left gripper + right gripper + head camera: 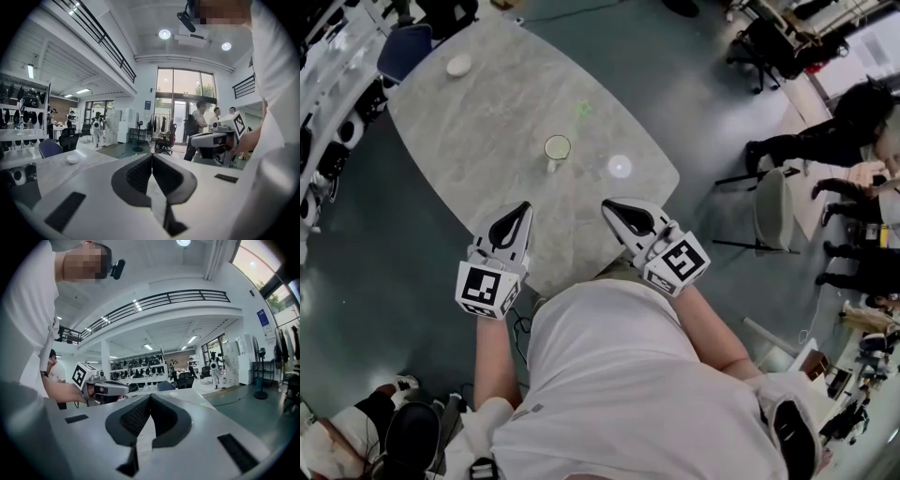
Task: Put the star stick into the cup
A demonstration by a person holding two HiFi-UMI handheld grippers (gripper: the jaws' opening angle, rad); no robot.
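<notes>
The left gripper [519, 212] has its jaws together on nothing, and so does the right gripper [614, 206]. The cup [557, 148] stands ahead, between both tips. The green star stick [582, 109] lies beyond it. It looks light, thin and probably stiff, so it is best pinched along its stem.

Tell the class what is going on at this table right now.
A person in a white shirt faces the grey oval table, a gripper in each hand. The left gripper and right gripper are both shut and empty, near the table's close edge. The pale round cup and small green star stick sit farther out, untouched.
</notes>
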